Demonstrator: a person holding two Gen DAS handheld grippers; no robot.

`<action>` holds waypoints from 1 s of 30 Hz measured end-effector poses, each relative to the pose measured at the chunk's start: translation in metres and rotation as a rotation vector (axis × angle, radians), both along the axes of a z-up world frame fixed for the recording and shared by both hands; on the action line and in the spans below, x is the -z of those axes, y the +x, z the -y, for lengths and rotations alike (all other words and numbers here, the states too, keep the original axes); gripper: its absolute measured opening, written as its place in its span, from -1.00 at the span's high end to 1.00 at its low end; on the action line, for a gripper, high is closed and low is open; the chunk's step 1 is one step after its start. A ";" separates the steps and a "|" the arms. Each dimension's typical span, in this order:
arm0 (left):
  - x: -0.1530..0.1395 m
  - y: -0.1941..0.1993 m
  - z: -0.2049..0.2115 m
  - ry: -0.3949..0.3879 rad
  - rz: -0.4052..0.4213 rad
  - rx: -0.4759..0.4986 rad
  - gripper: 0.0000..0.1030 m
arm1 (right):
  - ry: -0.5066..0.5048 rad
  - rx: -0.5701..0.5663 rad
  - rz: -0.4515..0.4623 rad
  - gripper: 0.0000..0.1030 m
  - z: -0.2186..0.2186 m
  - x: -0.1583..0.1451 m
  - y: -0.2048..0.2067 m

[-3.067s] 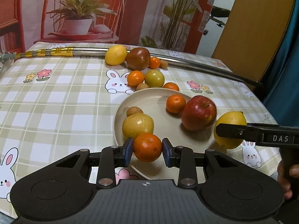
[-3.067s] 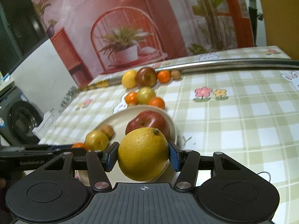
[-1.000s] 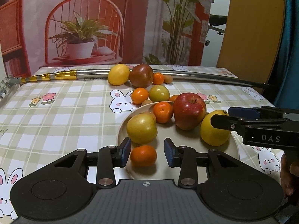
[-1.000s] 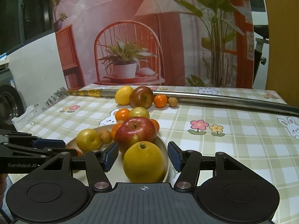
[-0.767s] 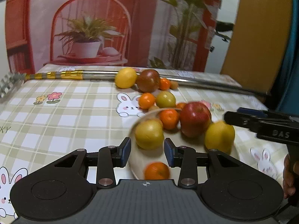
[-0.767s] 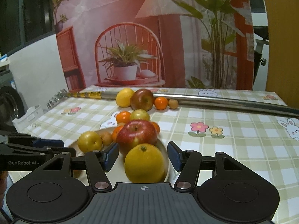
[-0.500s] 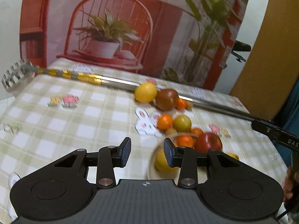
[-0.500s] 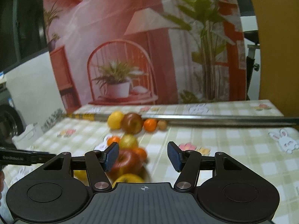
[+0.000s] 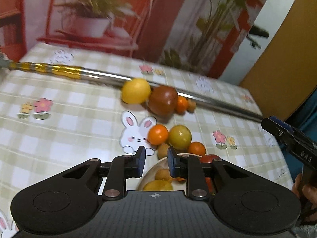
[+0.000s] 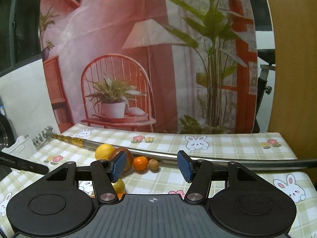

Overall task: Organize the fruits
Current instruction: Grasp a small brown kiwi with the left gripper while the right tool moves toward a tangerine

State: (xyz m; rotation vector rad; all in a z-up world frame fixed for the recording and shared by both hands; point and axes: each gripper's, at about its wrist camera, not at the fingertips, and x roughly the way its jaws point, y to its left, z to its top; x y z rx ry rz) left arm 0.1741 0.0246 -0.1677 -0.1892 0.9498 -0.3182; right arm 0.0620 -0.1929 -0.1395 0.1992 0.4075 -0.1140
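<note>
A beige plate [image 9: 150, 170] holds a red apple [image 9: 210, 157], a yellow fruit [image 9: 158, 185] and a small brown fruit [image 9: 162, 173]; my left gripper's body hides most of it. My left gripper [image 9: 156, 162] hovers above the plate's far rim, its jaws shut down to a narrow gap with nothing between them. Beyond the plate lie an orange [image 9: 158, 134] and a green-yellow fruit [image 9: 179, 136]. A lemon [image 9: 135, 91] and a dark apple [image 9: 163, 100] rest against a metal pole [image 9: 99, 76]. My right gripper [image 10: 152, 166] is open and empty, looking toward the tangerine [image 10: 140, 163].
The checked bunny tablecloth [image 9: 59, 123] covers the table. The pole [image 10: 218, 158] crosses its far side. A printed backdrop stands behind. A white tray [image 10: 21, 145] sits at the far left. The right gripper's finger [image 9: 287, 136] reaches in from the right, a hand below it.
Both grippers let go of their fruit onto the plate, then lifted and drew back. The left jaws have narrowed. Most of the plate has slipped out of view.
</note>
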 end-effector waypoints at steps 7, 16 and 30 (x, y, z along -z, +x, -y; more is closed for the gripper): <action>0.032 0.050 0.027 0.008 -0.128 0.004 0.50 | 0.068 0.023 -0.035 -0.02 0.009 0.026 0.010; 0.060 0.068 0.035 -0.025 -0.199 0.007 0.50 | 0.086 0.056 -0.059 -0.01 0.026 0.037 0.003; 0.075 0.072 0.029 -0.125 -0.254 0.009 0.49 | 0.123 0.068 -0.035 -0.01 0.032 0.043 0.001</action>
